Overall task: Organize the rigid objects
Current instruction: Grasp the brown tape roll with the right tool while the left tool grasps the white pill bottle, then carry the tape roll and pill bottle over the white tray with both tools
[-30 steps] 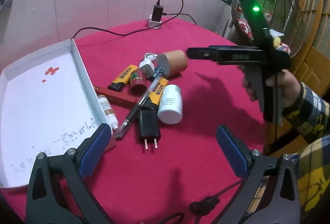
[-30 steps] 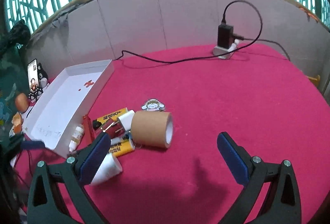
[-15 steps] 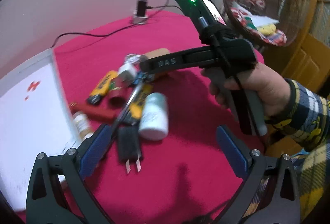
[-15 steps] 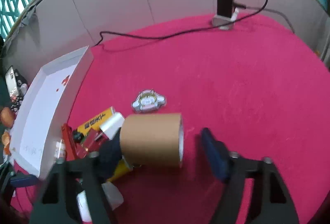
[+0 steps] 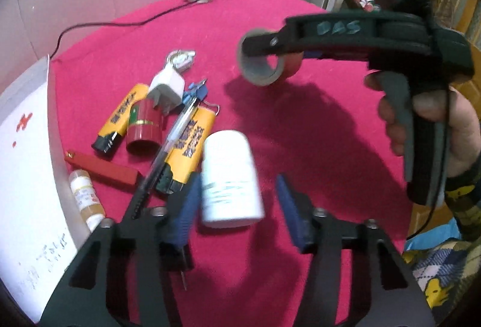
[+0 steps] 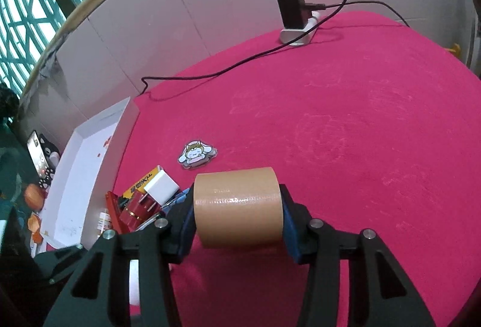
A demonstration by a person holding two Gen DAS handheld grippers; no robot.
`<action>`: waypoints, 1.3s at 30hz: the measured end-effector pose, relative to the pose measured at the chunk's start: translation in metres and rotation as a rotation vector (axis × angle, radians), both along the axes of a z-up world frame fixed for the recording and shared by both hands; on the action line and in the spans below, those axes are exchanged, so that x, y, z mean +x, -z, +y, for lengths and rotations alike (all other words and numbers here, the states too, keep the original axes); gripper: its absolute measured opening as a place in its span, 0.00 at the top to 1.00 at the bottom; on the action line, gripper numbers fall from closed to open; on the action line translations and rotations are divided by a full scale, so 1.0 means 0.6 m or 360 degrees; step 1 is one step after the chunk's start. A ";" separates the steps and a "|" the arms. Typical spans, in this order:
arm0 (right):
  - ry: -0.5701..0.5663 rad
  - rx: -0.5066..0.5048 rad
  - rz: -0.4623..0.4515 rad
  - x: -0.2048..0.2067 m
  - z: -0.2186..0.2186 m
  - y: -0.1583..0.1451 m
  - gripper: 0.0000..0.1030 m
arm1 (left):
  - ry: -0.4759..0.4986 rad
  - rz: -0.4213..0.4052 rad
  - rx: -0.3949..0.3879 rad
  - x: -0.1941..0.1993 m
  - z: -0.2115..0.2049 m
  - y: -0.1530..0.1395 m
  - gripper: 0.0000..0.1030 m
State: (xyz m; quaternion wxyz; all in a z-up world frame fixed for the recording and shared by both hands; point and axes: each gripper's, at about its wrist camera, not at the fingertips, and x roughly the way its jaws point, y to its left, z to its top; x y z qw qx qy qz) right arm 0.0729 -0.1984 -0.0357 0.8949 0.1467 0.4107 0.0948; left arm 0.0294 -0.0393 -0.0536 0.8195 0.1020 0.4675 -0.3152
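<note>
Left wrist view: left hand-held gripper (image 5: 237,203) released, pads either side of the white bottle (image 5: 230,179) but not clamping it. Bottle lies on the red desk (image 5: 315,128), just right of a pen (image 5: 171,143) and yellow lighter (image 5: 188,146). White box (image 5: 27,176) well left of the bottle.

Right wrist view: right hand-held gripper (image 6: 237,220) clenched on the brown tape roll (image 6: 237,206), pads on both ends. Sticker (image 6: 197,154) just beyond the roll; charger (image 6: 293,11) far behind.

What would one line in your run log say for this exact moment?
right gripper: shut on tape roll, lifted off table | left gripper: open around white bottle | white tray: holds nothing visible
</note>
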 end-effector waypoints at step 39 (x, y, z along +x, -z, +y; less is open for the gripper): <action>-0.0641 -0.0039 -0.0516 -0.053 0.239 -0.179 0.53 | -0.1067 -0.0636 -0.0391 -0.088 0.342 -0.187 0.65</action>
